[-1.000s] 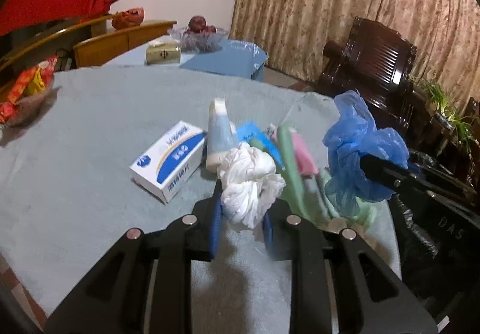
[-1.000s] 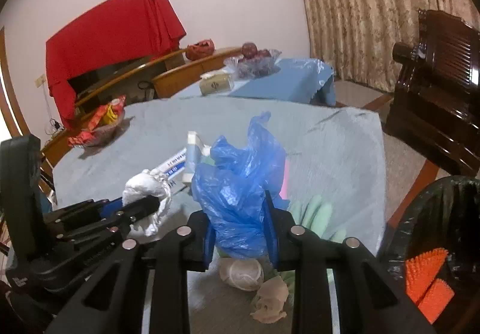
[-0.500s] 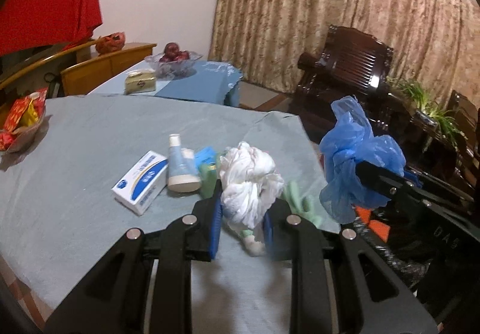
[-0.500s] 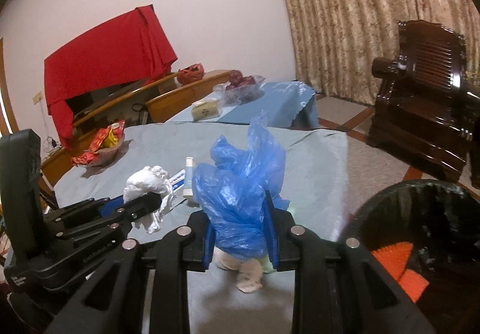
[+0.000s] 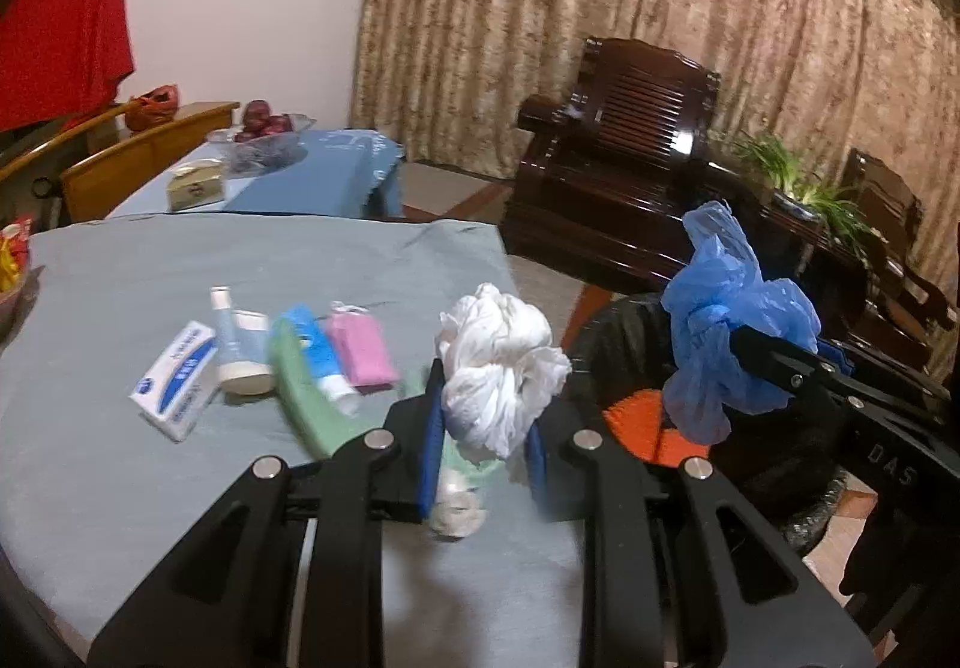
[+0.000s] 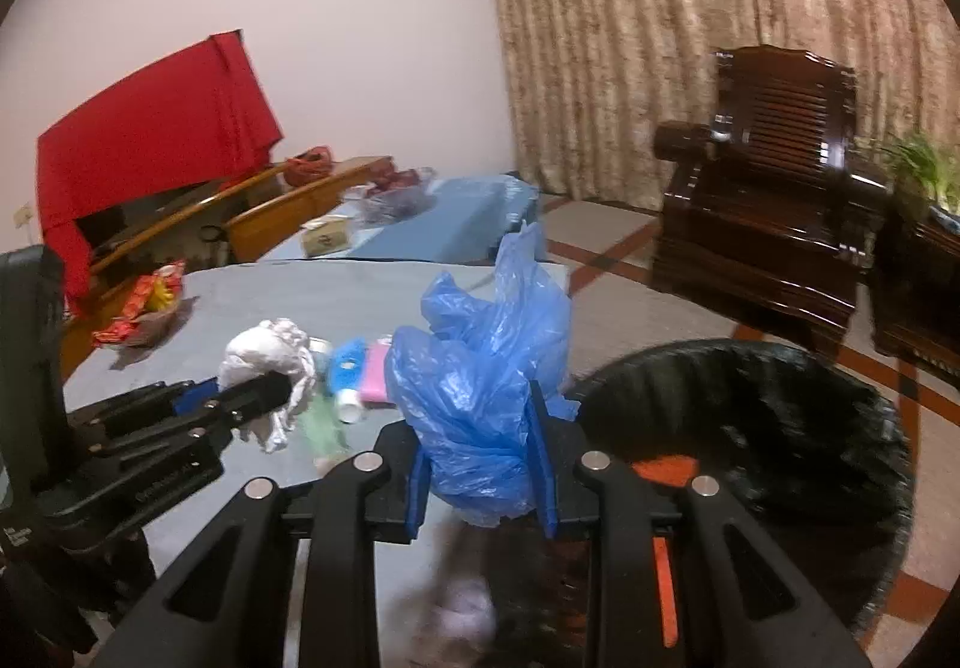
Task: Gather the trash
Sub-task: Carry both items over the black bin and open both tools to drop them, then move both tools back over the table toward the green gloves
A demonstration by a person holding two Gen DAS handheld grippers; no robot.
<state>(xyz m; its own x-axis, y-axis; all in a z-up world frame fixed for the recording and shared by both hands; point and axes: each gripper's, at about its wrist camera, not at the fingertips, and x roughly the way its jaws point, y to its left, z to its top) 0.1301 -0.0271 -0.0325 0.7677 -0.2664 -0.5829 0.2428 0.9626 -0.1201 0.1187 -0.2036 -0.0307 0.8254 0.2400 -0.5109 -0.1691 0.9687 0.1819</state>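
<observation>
My left gripper (image 5: 480, 443) is shut on a crumpled white plastic bag (image 5: 498, 362), held above the grey table's (image 5: 150, 488) right edge. My right gripper (image 6: 480, 458) is shut on a crumpled blue plastic bag (image 6: 480, 404), held over the rim of the black-lined trash bin (image 6: 780, 428). The bin (image 5: 780, 446) sits on the floor right of the table, with something orange inside. The blue bag also shows in the left wrist view (image 5: 732, 326), the white bag in the right wrist view (image 6: 270, 362).
On the table lie a white-and-blue box (image 5: 177, 377), a small bottle (image 5: 231, 344), a green tube (image 5: 300, 386), a pink packet (image 5: 360, 347) and a crumpled wad (image 5: 456, 512). A snack bowl (image 6: 141, 308) sits far left. A dark wooden armchair (image 5: 618, 152) stands beyond the bin.
Both grippers have swung right with their bags, from over the table's items to its right edge. The trash bin has come into full view under the blue bag.
</observation>
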